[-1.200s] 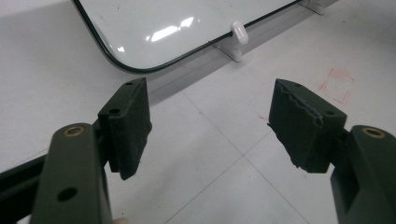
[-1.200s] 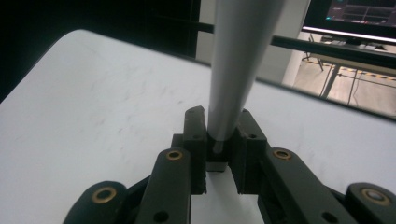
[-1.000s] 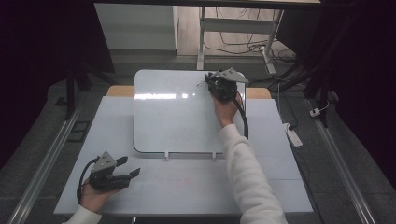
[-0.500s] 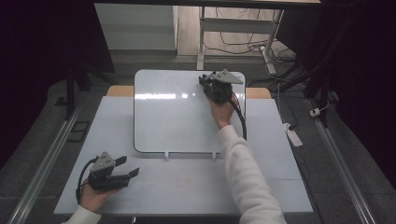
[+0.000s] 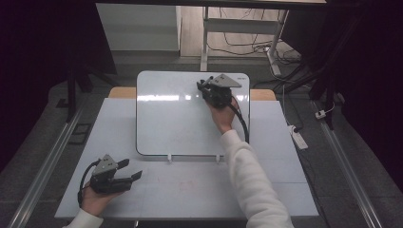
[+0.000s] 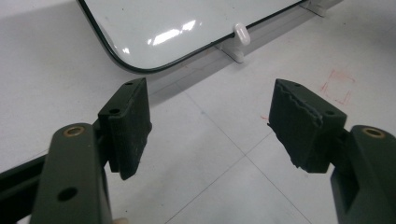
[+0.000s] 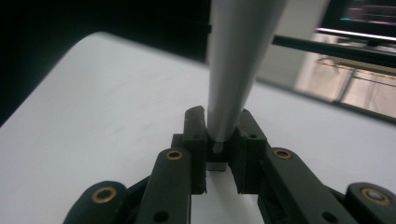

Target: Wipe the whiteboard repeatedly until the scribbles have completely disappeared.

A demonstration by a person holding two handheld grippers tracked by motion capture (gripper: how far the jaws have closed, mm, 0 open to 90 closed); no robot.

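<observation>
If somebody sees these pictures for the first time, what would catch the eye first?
Probably the glossy whiteboard lying flat at the middle of the table, with light glaring on it. Next, the right gripper over the board's far right part, its jaws shut on a grey marker. The left gripper rests open at the table's near left corner.

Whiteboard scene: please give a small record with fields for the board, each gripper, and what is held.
board: whiteboard lying flat on the table
left gripper: jaws wide apart, holding nothing, near the table's front left
right gripper: over the board's far right part, jaws closed on a grey pen-like stick
marks: faint red square on the table
</observation>
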